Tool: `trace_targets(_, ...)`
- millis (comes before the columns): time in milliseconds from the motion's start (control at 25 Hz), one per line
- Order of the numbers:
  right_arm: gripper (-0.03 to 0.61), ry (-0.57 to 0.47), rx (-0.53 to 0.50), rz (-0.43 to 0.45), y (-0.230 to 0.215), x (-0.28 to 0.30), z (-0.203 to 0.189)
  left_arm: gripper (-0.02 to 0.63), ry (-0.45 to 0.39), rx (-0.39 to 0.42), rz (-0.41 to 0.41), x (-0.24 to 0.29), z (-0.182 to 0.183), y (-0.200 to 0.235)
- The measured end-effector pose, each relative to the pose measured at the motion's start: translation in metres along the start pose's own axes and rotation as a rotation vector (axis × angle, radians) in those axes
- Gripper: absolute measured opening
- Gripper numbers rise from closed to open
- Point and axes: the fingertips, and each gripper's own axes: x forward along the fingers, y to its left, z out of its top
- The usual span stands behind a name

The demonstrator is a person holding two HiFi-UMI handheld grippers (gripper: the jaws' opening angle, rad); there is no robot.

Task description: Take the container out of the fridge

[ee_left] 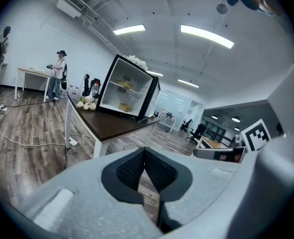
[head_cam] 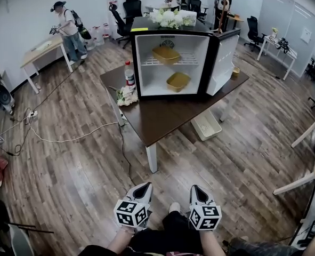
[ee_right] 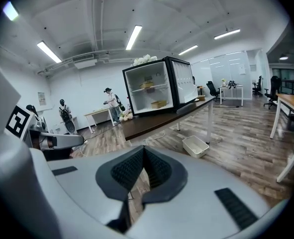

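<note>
Container [head_cam: 166, 54]: tan, on upper shelf inside open fridge [head_cam: 200, 25], standing on desk [head_cam: 162, 119]. Second container [head_cam: 178, 81]: tan, on fridge floor. Bottle [head_cam: 129, 73] beside fridge: red label, print too small to read. Left gripper [ee_left: 145, 151], right gripper [ee_right: 143, 151]: closed, empty, well apart from desk.

Office, probably: desks [head_cam: 40, 49], swivel chairs [head_cam: 131, 7].
</note>
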Motion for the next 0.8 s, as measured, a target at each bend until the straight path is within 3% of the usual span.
trace_targets(160,0.008,0.015,-0.006,0.027,-0.023,0.024,0.015,0.008,-0.017,0.009,-0.017,0.034,0.017,-0.009)
trace_targets(360,0.008,0.02,-0.025,0.059,-0.046,0.05,0.038,0.008,-0.01,-0.01,0.04,0.067,0.025,-0.01)
trace_targets(520,0.008,0.038,-0.038,0.088,-0.059,0.064,0.045,0.008,-0.003,0.004,0.038,0.091,0.03,-0.018)
trace_targets(800,0.008,0.061,-0.065,0.134,-0.079,0.084,0.053,0.008,0.037,-0.016,0.128,0.123,0.029,-0.017)
